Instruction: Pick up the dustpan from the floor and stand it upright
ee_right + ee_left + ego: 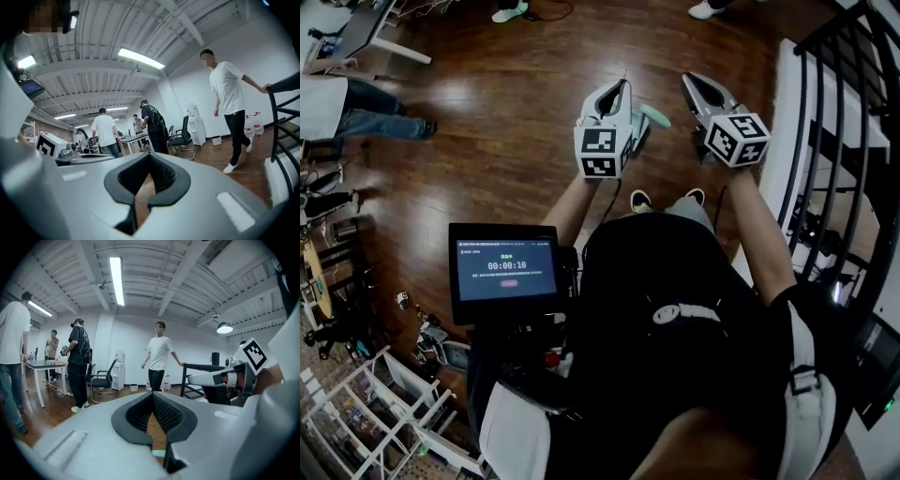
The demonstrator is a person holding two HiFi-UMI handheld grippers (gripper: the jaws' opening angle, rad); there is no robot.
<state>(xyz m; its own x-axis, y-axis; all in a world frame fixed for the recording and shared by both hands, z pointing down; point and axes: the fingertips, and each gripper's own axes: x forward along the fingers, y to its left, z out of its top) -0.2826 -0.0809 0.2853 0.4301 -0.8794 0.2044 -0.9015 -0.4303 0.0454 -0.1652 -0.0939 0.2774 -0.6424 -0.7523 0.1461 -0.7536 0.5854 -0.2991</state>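
Left gripper (623, 89), white plastic with a black-and-white marker cube, is held out roughly level above the floor, its jaws closed tip to tip with nothing pinched between the dark ribbed pads (165, 412); right gripper (692, 82), of the same make, sits just beside it, jaws likewise pressed together and empty; dark brown wooden plank floor (506, 103) spreads beneath both; black metal railing (825, 141) runs along the right; black tablet with a lit screen (506, 270) sits at the person's chest; what looks like the mint-green plastic dustpan handle (656, 115) shows as a small rounded end between the two grippers, just beside the left one's jaws and gripped by neither; its pan cannot be made out.
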